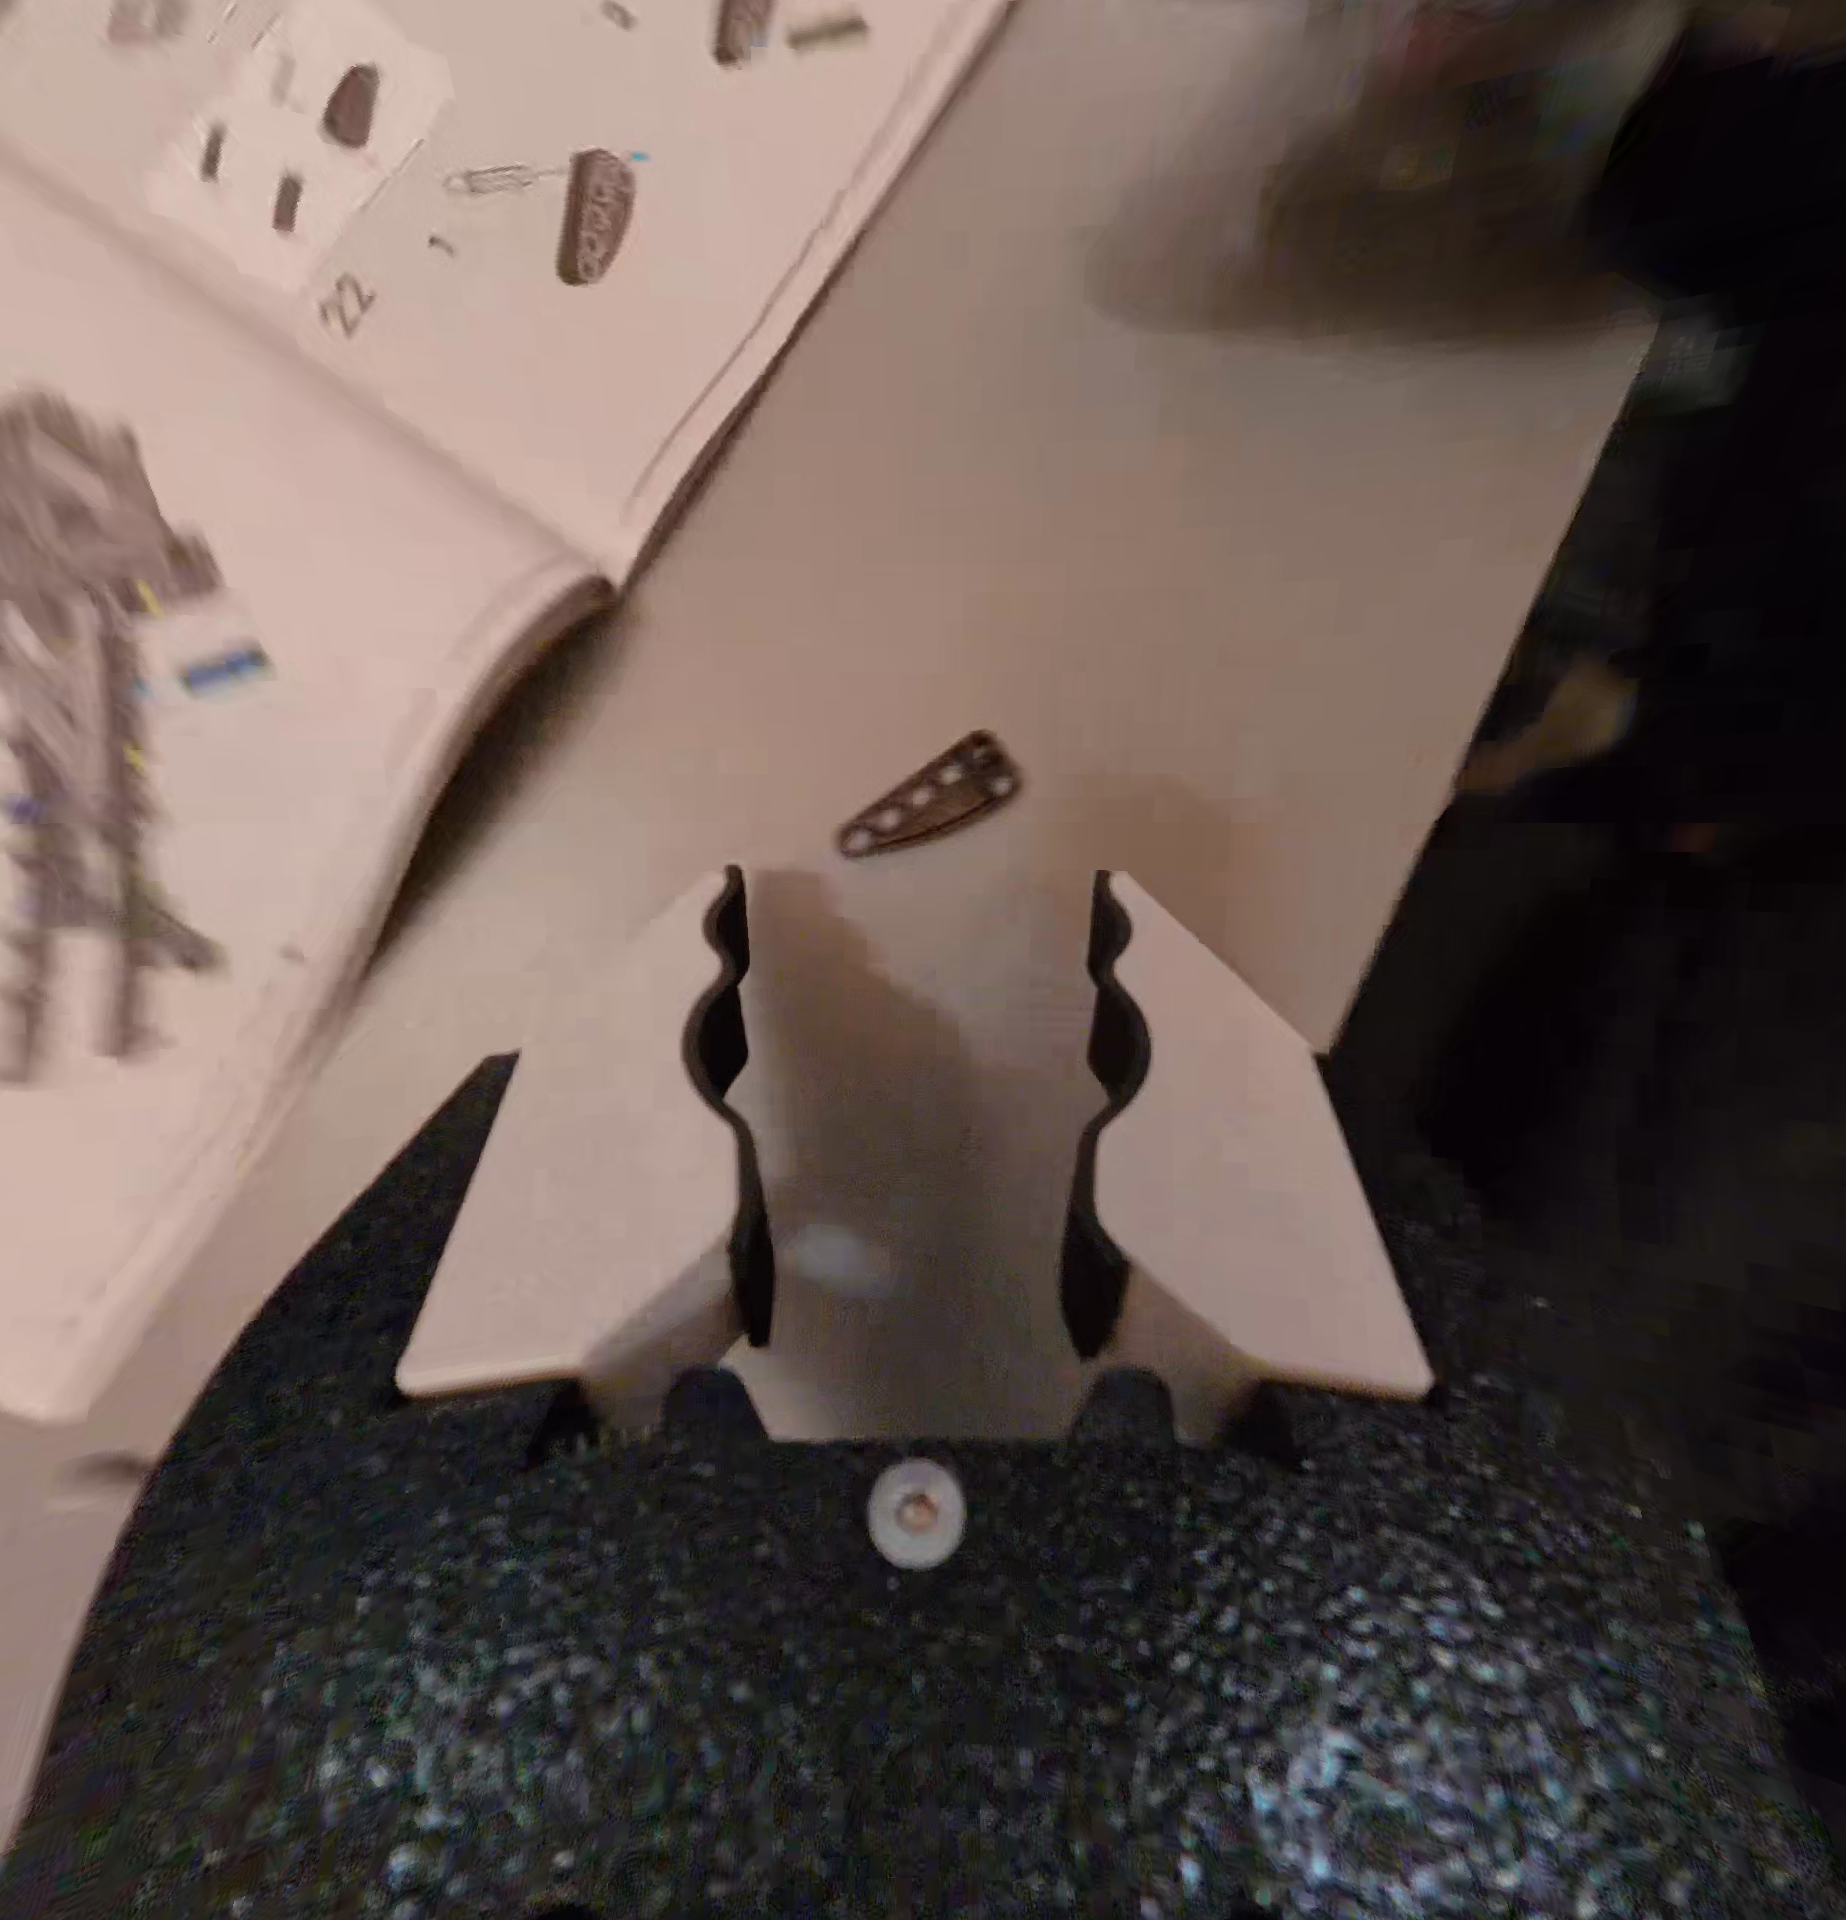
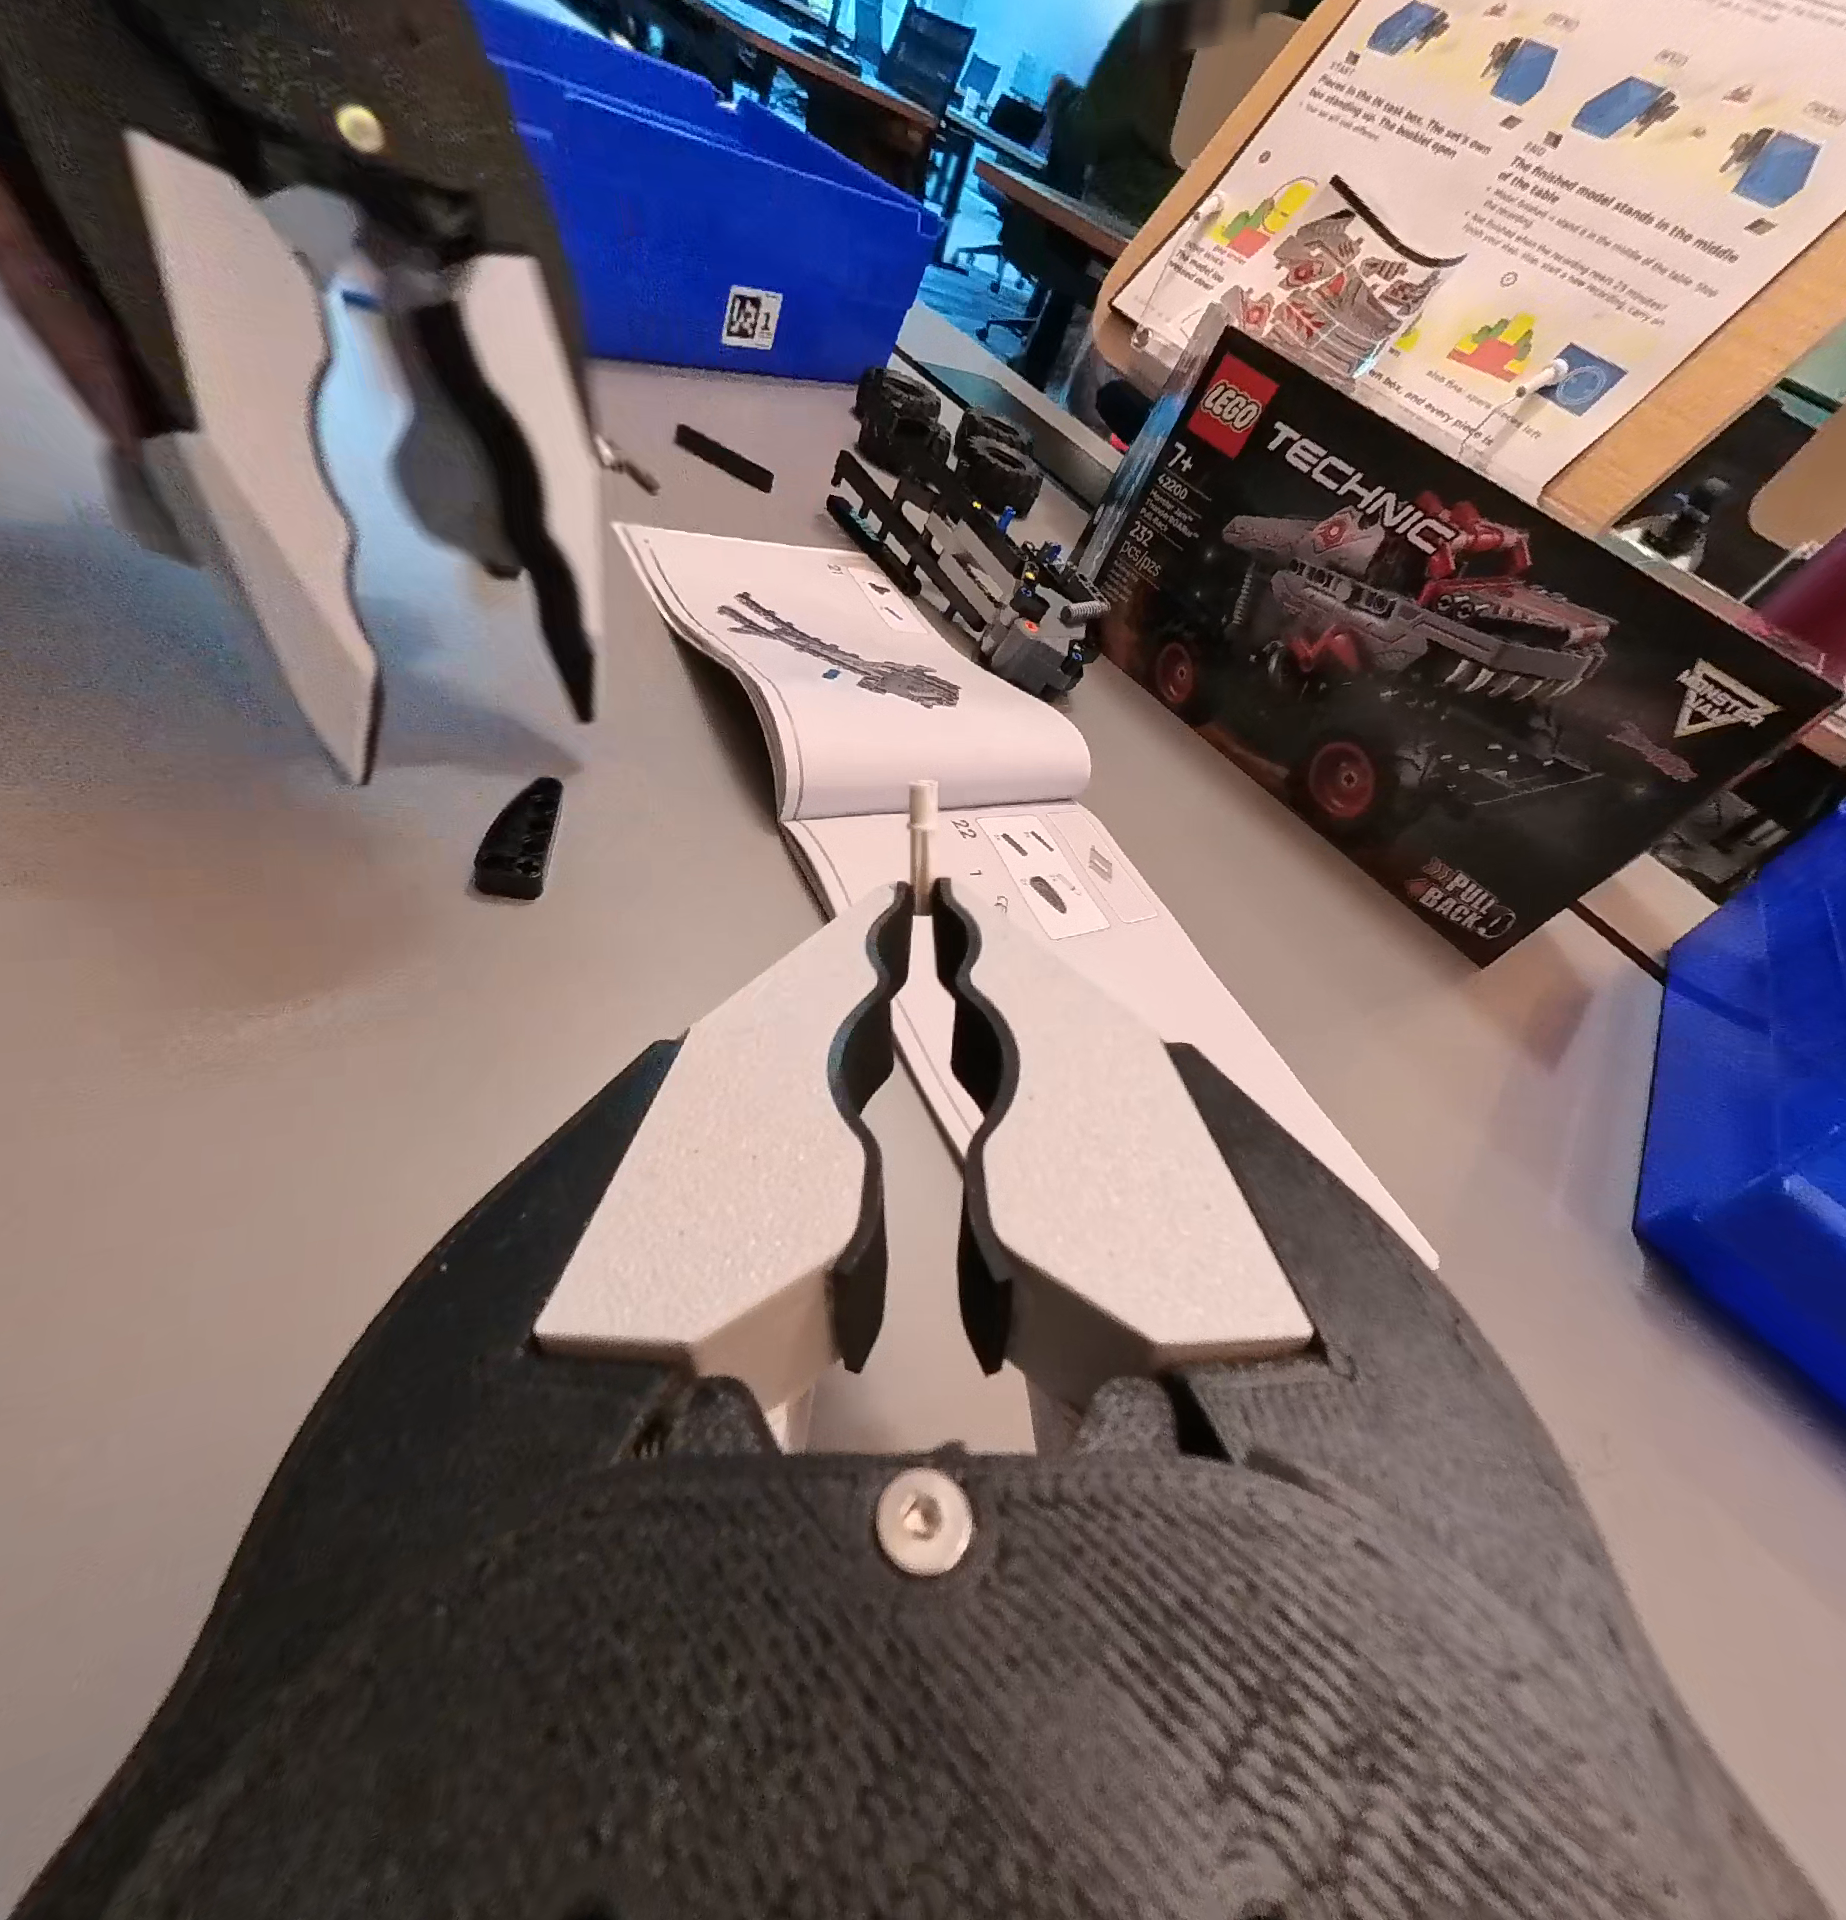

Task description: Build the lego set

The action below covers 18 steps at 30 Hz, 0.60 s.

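Note:
A black wedge-shaped piece with holes lies flat on the table just past my left gripper, which is open and empty above it. The piece also shows in the right wrist view, under the left gripper hanging at upper left. My right gripper is shut on a thin white pin that sticks up from its tips. The open instruction booklet lies left of the piece; it also shows beyond the right gripper. A partly built dark chassis and black tyres sit behind the booklet.
The set's box stands at the right. Blue bins stand at the back and the right edge. A black beam lies on the table far back. A board with printed sheets leans behind the box. The table edge runs at the right.

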### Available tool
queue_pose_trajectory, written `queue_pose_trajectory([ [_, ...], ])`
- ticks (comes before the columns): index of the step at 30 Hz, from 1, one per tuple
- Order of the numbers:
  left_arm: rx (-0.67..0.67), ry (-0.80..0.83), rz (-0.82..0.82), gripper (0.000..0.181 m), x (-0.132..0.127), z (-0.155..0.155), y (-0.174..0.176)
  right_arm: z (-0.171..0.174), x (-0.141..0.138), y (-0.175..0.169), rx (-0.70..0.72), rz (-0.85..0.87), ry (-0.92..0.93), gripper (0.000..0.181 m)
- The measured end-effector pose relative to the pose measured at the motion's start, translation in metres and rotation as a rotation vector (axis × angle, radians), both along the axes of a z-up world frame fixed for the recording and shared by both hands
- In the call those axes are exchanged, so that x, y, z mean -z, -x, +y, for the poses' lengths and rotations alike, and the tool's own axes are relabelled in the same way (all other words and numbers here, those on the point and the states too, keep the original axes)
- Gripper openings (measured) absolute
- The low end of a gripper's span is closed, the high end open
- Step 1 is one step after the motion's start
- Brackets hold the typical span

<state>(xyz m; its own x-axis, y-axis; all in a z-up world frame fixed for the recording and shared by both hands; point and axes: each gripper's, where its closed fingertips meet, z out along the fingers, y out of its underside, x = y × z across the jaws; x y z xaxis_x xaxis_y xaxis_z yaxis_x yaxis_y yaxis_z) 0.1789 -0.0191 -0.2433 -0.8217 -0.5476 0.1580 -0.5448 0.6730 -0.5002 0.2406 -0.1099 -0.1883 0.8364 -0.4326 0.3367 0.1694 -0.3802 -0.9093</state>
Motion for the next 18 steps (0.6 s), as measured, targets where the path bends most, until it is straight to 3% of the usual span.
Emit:
queue_pose_trajectory([
  [1, -0.095, 0.085, 0.018, 0.064, 0.000, -0.006, 0.005, 0.000, 0.000, 0.000, 0.001, -0.001, -0.004, 0.001],
  [6, -0.266, 0.065, -0.153, 0.069, 0.011, -0.009, 0.003, -0.001, -0.001, -0.001, 0.002, -0.003, -0.005, 0.001],
  [9, -0.234, 0.043, -0.186, 0.054, 0.015, -0.018, -0.002, 0.000, 0.000, -0.001, 0.003, 0.000, -0.003, 0.001],
  [10, -0.212, 0.014, -0.211, 0.041, 0.016, -0.018, -0.004, 0.000, -0.001, -0.001, 0.003, 0.000, -0.003, 0.001],
  [12, -0.144, -0.002, -0.214, 0.038, 0.015, -0.020, -0.004, 0.001, -0.001, 0.000, 0.001, -0.003, 0.002, 0.001],
  [15, 0.124, -0.016, -0.281, 0.038, 0.014, -0.024, -0.001, 0.006, -0.002, 0.005, -0.031, -0.003, 0.005, 0.001],
  [18, 0.595, 0.008, -0.533, 0.038, 0.008, -0.030, 0.002, 0.013, 0.000, 0.010, -0.069, 0.006, 0.007, 0.001],
])
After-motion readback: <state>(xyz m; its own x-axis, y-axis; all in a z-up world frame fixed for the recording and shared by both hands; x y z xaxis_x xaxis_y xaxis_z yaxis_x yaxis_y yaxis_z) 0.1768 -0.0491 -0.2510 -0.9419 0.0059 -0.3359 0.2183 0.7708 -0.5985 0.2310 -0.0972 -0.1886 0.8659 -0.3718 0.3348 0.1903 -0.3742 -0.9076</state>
